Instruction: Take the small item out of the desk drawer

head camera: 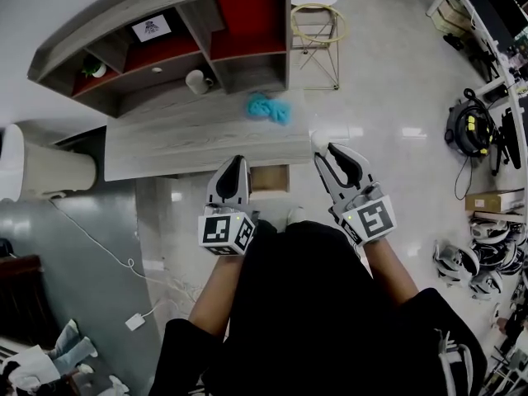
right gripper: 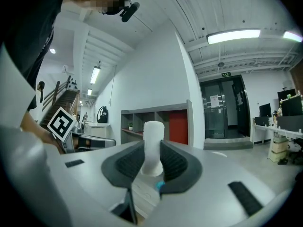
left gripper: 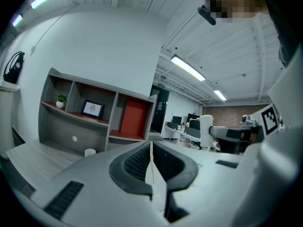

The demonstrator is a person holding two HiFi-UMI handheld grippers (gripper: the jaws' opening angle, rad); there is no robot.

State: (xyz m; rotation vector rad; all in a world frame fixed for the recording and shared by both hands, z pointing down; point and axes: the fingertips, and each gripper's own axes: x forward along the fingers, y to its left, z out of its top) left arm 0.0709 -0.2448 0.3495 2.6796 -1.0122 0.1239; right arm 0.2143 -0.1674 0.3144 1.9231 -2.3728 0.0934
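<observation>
My right gripper (head camera: pixel 324 148) is shut on a small white cylinder (head camera: pixel 318 141), held above the right end of the grey wooden desk (head camera: pixel 190 139). In the right gripper view the white cylinder (right gripper: pixel 153 145) stands upright, squeezed by both dark pads (right gripper: pixel 173 163). The desk drawer (head camera: pixel 270 178) is pulled out below the desk's front edge, between my two grippers. My left gripper (head camera: pixel 234 163) hangs just left of the drawer. In the left gripper view its jaws (left gripper: pixel 151 167) are pressed together with nothing in them.
A blue crumpled cloth (head camera: pixel 269 108) lies on the desk. The shelf unit (head camera: pixel 165 40) at the back holds a white cup (head camera: pixel 196 81), a framed picture (head camera: pixel 151 28) and a small plant (head camera: pixel 95 70). A wire stool (head camera: pixel 314 31) stands to the right. Helmets (head camera: pixel 483 262) and a box (head camera: pixel 493 200) lie on the floor.
</observation>
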